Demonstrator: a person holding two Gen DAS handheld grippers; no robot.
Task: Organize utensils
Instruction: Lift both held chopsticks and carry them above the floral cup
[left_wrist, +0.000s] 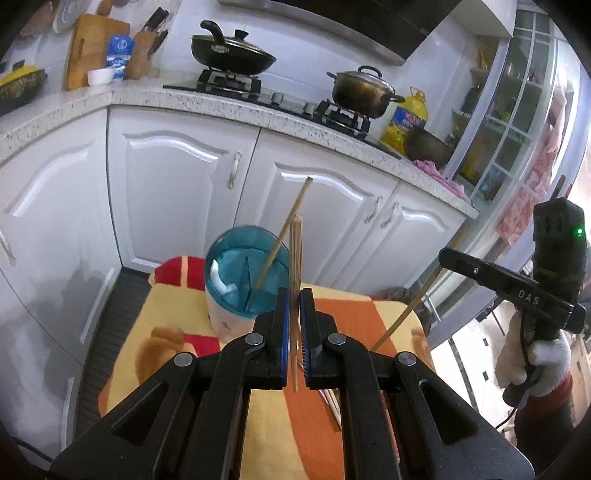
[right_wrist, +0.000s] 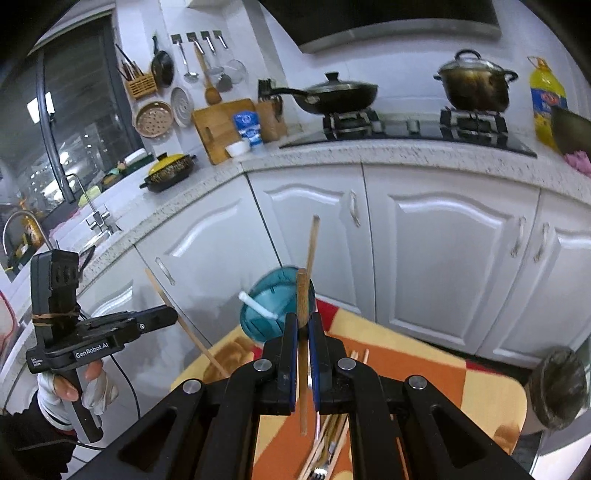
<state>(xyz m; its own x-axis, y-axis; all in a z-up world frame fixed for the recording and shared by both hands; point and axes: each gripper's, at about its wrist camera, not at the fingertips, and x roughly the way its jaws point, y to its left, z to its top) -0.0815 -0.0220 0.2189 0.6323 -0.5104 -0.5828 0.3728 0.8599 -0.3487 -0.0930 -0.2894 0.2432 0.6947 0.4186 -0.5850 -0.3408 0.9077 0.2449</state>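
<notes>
Left wrist: my left hand-held gripper (left_wrist: 294, 295) is clamped on a chopstick (left_wrist: 295, 258), upright, just right of the blue holder (left_wrist: 247, 273) on the cloth-covered counter (left_wrist: 369, 314). I'd tip it over the rim, clear of the stick already inside.

Right wrist: right hand-held gripper (right_wrist: 303, 321) pinches another chopstick (right_wrist: 302, 295); holder (right_wrist: 266, 314) just ahead, left unit (right_wrist: 147, 317) well apart. Loose utensils (right_wrist: 325, 443) lie below.

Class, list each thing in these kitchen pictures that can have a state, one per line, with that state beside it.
Left hand-held gripper: shut on a chopstick.
Right hand-held gripper: shut on a wooden stick.
Blue utensil holder: open-topped, holding a chopstick and a white utensil.
Wok: lid on.
Steel pot: lid on.
Cabinet doors: closed.
</notes>
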